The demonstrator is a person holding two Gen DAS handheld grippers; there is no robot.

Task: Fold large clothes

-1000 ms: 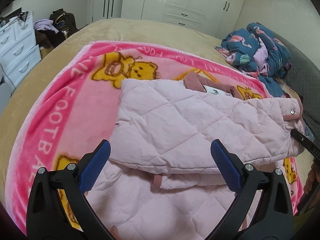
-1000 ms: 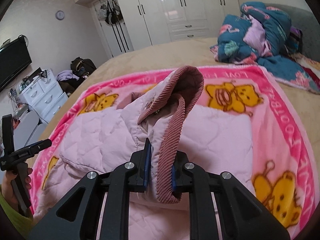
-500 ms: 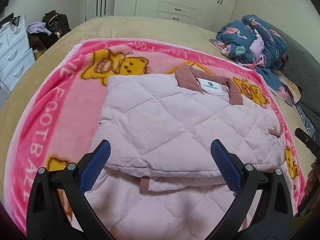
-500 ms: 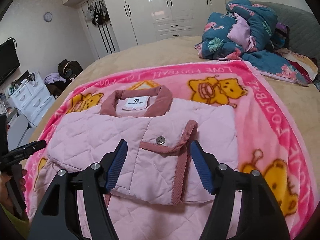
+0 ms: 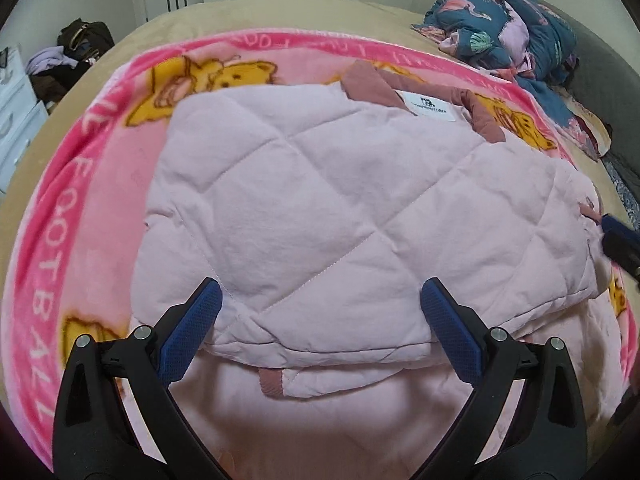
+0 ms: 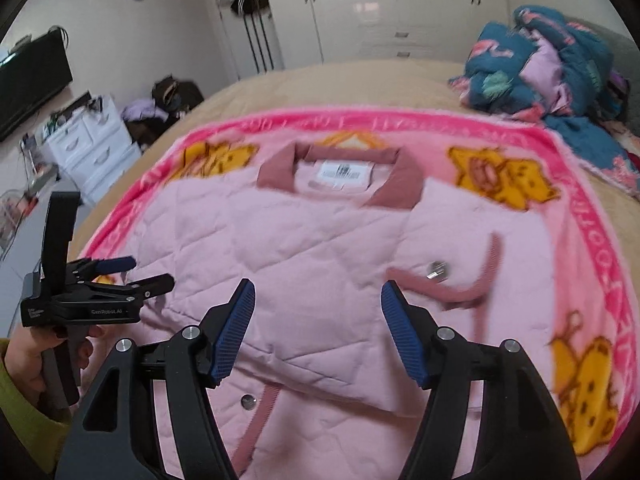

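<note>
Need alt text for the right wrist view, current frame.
Open right claw hovers over a pink quilted jacket, folded, collar away from the camera, on a pink bear-print blanket. The left claw is at the jacket's left edge.

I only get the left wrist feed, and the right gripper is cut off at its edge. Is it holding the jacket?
Observer: No, the right gripper is open with nothing between its fingers.
Operator: Where is the sleeve cuff?
Observer: The corduroy-trimmed cuff lies flat on the pink quilted jacket, its snap button facing up.
Operator: Any other snaps showing?
Observer: One more snap, on the front edge near the right gripper's left finger.
</note>
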